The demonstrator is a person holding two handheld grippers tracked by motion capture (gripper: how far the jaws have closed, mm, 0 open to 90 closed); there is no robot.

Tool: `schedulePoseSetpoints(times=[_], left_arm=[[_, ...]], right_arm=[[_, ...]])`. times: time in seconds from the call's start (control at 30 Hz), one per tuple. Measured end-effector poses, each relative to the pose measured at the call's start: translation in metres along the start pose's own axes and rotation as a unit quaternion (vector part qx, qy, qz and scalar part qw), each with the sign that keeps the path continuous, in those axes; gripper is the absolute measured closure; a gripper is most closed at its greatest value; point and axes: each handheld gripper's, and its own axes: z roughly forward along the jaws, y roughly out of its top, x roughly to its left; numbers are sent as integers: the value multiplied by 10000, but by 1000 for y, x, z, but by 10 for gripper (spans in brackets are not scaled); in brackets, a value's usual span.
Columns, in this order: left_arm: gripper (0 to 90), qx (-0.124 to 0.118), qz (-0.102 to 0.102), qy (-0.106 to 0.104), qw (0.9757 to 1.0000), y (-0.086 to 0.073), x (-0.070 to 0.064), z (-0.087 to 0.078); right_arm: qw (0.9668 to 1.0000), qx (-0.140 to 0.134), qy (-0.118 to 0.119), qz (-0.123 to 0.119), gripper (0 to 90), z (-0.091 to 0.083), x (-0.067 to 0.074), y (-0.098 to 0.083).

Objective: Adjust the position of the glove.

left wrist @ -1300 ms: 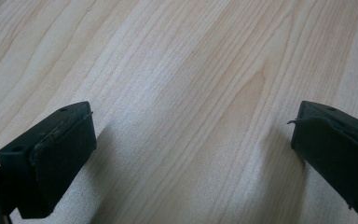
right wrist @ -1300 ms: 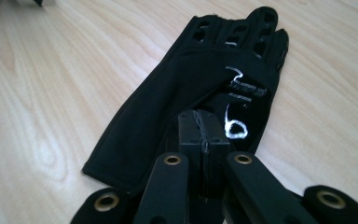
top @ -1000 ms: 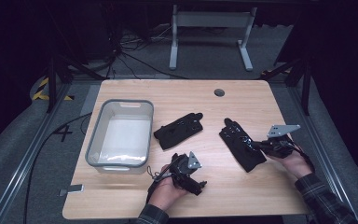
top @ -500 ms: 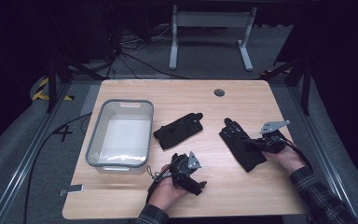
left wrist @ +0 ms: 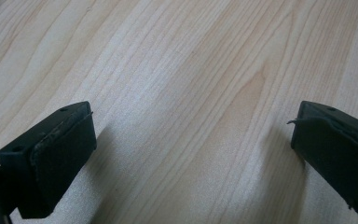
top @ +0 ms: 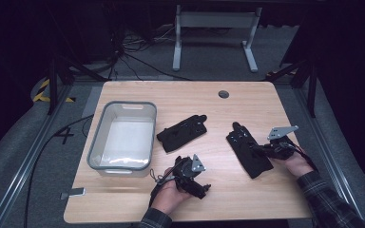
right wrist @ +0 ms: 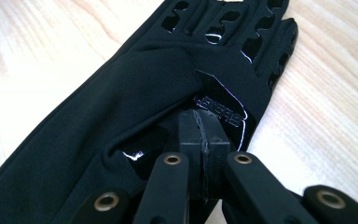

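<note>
Two black gloves lie flat on the wooden table (top: 266, 102). One glove (top: 181, 133) is near the middle, the other glove (top: 248, 153) to its right. My right gripper (top: 262, 150) is shut, its tips resting on the back of the right-hand glove (right wrist: 135, 88); the closed jaws of my right gripper (right wrist: 203, 134) meet beside a printed logo. I cannot see whether fabric is pinched between them. My left gripper (top: 202, 188) lies near the front edge, held by a hand. In its own view my left gripper (left wrist: 191, 154) stands open over bare wood.
A clear plastic bin (top: 96, 145) with a grey rim stands at the left of the table. A round cable hole (top: 224, 94) sits near the far edge. A metal frame (top: 214, 28) stands on the floor beyond.
My right gripper has shifted slightly left, onto the right-hand glove. The left hand and both gloves have stayed in place.
</note>
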Motion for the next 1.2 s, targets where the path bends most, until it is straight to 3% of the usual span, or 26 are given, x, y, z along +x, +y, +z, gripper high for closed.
schedulePoseSetpoints(times=[0.67,1.2], left_arm=[[3,11,30,-2,10000,0,0,-1],[3,12,30,-3,10000,0,0,-1]], right_arm=[[9997,102,237,-27,900,-19,29,-19],[9983,182,491,-271,900,-34,66,-35]])
